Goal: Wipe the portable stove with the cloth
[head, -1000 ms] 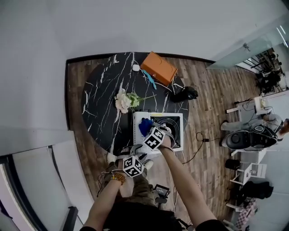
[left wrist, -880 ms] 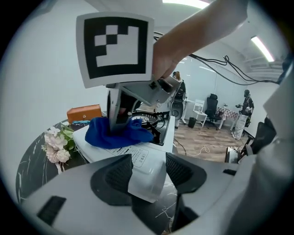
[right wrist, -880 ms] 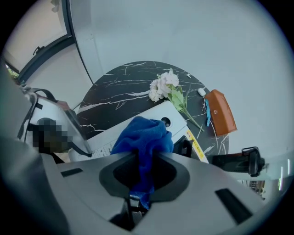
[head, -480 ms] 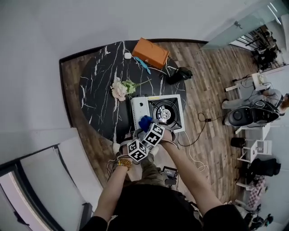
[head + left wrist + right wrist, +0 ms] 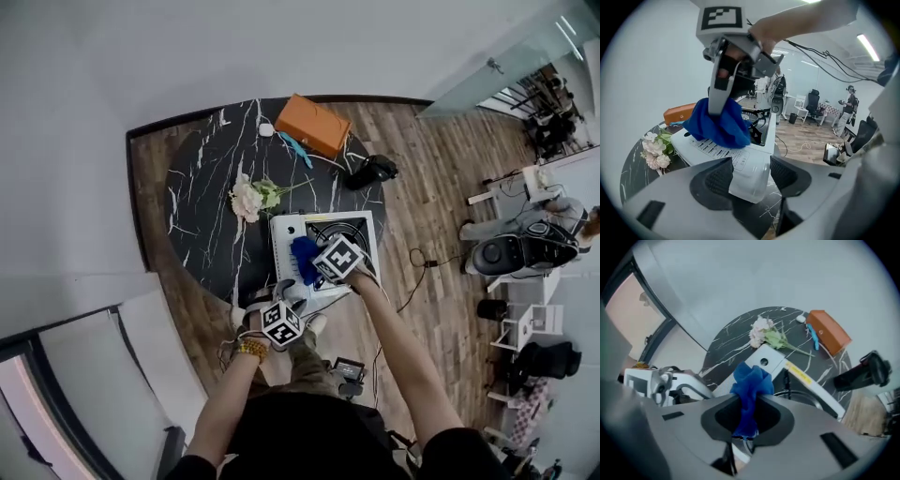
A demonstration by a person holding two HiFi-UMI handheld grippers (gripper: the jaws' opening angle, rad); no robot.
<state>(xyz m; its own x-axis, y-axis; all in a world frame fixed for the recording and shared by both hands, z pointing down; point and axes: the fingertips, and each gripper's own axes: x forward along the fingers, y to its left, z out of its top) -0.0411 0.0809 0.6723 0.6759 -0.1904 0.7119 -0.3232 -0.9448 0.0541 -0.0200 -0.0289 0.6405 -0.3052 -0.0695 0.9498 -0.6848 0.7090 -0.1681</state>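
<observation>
The white portable stove [image 5: 323,246] stands at the near edge of the black marble table [image 5: 202,187]. My right gripper [image 5: 319,264] is shut on the blue cloth [image 5: 304,260], which hangs bunched over the stove's left control panel [image 5: 771,359] beside the burner [image 5: 757,123]. The cloth [image 5: 750,380] is pinched between the right gripper's [image 5: 749,406] pads. My left gripper [image 5: 749,176] sits at the stove's near corner [image 5: 747,180]. Its jaws have just been opening, and that corner shows between them without a clear press. In the head view the left gripper [image 5: 286,298] is just below the stove.
An orange box [image 5: 322,125], a teal tool [image 5: 295,148] and a small white puck [image 5: 266,129] lie at the table's far side. Flowers [image 5: 248,199] lie left of the stove, and a black object [image 5: 373,171] sits on the right. A cable [image 5: 417,272] runs across the wooden floor.
My right gripper has lifted and rolled, carrying the blue cloth from the stove's near left corner further onto its top. The left gripper stays by the near corner.
</observation>
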